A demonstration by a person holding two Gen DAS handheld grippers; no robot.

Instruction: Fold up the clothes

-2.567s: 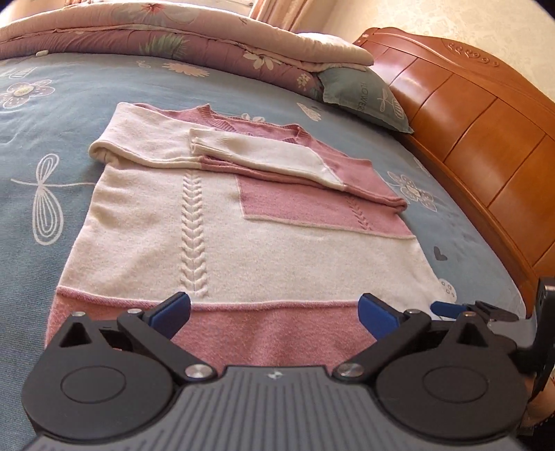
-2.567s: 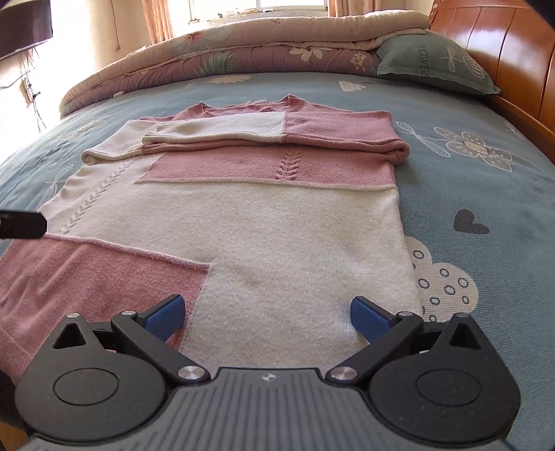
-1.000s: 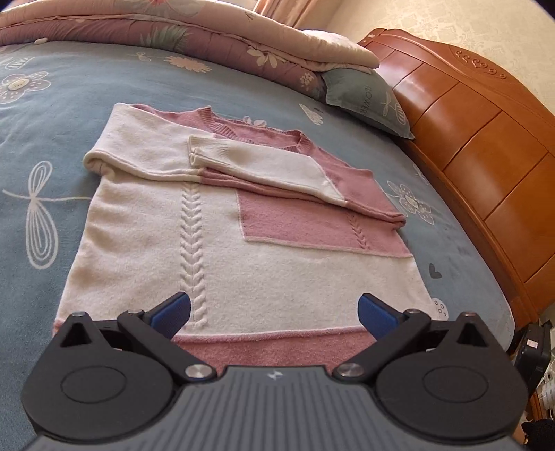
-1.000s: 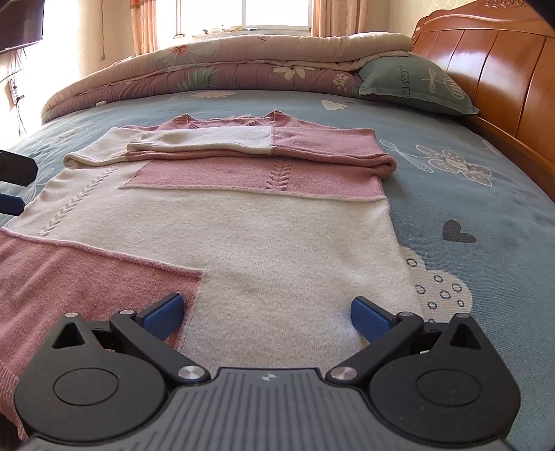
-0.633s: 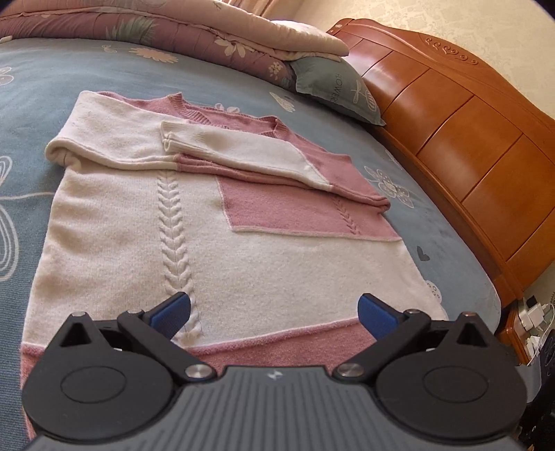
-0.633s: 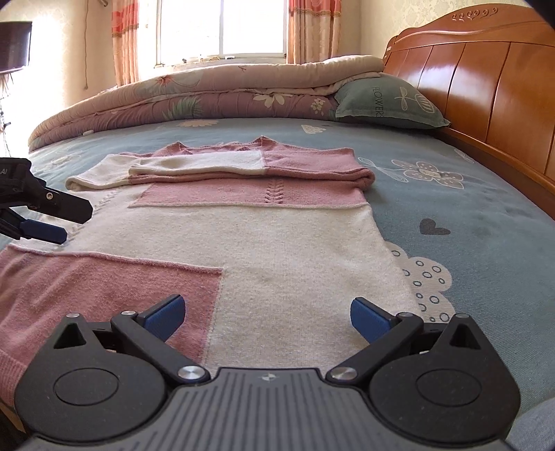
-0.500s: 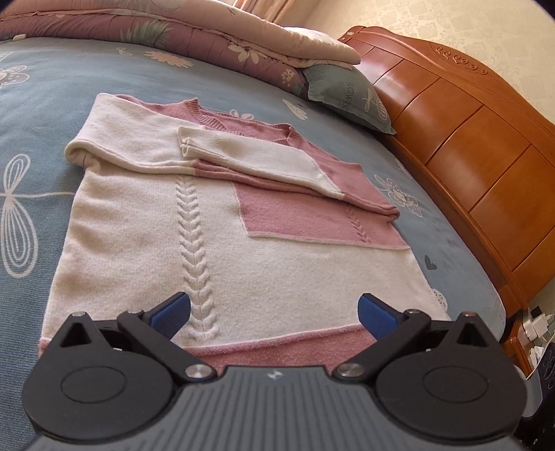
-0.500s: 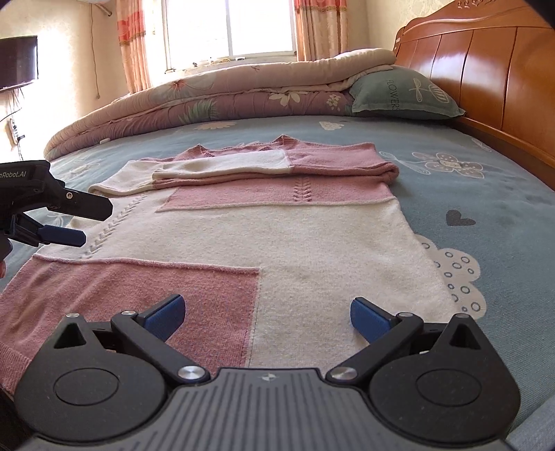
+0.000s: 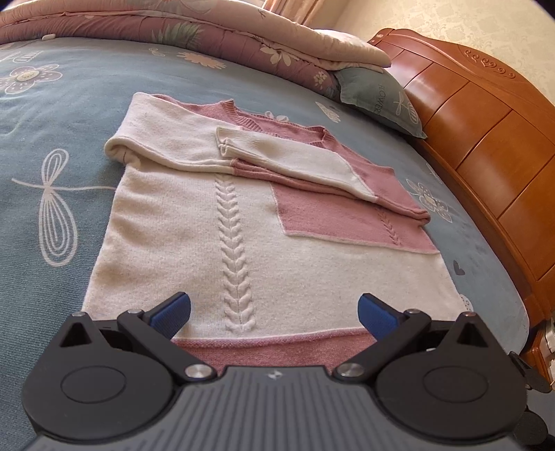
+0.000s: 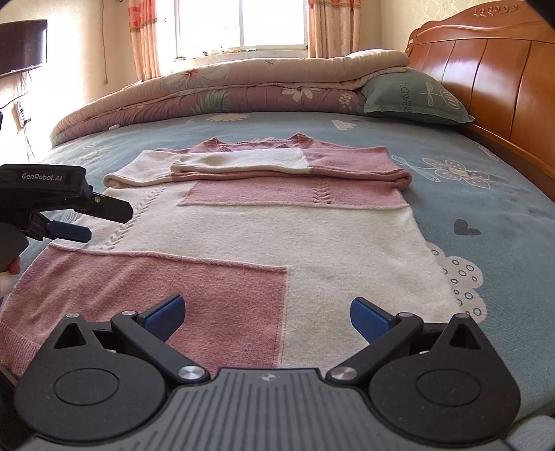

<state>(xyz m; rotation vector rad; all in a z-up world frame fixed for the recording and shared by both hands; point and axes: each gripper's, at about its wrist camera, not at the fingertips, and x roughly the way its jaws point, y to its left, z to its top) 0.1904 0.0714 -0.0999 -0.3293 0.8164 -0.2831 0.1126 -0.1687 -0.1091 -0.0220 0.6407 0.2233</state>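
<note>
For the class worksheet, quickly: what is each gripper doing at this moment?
Left gripper: open, holding nothing, over the sweater hem.
Right gripper: open, holding nothing, over the same hem.

A wide bed covered in a blue sheet printed with flowers and dragonflies fills the room, with a polished wooden headboard along its right side. A rolled floral quilt and a grey-green pillow lie at the far edge. Beyond them, a bright window with peach curtains lets daylight onto pale patterned walls, and a dark screen hangs on the left wall.
</note>
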